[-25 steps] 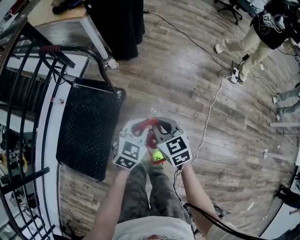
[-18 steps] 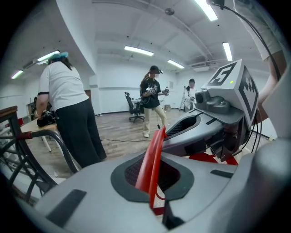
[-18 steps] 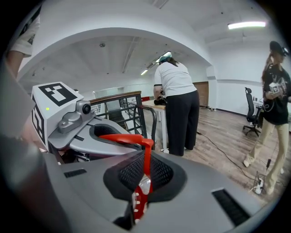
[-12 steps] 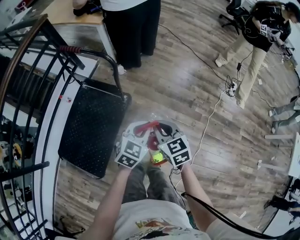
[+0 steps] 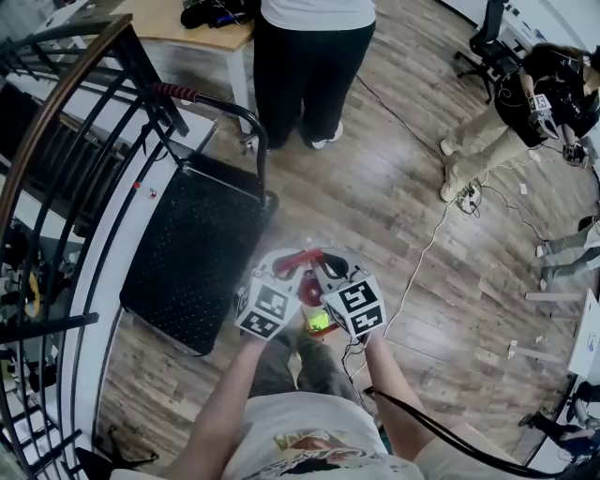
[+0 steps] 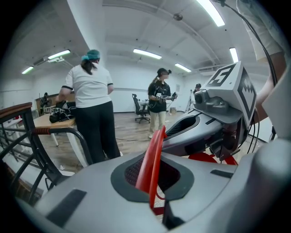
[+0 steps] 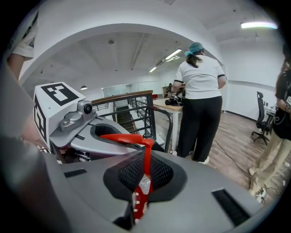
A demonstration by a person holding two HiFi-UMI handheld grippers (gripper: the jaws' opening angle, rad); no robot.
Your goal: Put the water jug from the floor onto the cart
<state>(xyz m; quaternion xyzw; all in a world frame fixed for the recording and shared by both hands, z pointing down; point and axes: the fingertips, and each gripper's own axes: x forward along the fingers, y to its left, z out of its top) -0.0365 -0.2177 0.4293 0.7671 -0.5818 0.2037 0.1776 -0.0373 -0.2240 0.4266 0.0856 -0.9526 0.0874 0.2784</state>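
1. Against the head view a second ago, left to right: the cart (image 5: 187, 253) holds much the same place beside the railing (image 5: 56, 141). Both grippers keep the same side-by-side clamp. The standing person (image 5: 309, 66) at the counter (image 5: 187, 28), then only dark trousers, now shows a white top too. The person at the right (image 5: 506, 122) sits lower in the frame.
2. Left hand-held gripper (image 5: 289, 262): forearm reaches forward from the body, marker cube up, nose tilted downward. Its jaws are closed tight on the red handle (image 6: 152, 159), which stands upright between the pads.
3. Right hand-held gripper (image 5: 323, 264): a mirror pose, cube touching or just beside the left cube. Its jaws are also clamped on the red handle, which bends across to the left gripper.
4. Water jug (image 5: 305, 283): mostly hidden under the grippers. What shows is the red arched handle, a red part below it, and a faint pale haze of clear body around the tips.
5. Jug position: it hangs between the grippers over the wooden floor (image 5: 422, 216), just right of the cart's near corner and not on the cart. I cannot tell if its base is clear of the floor.
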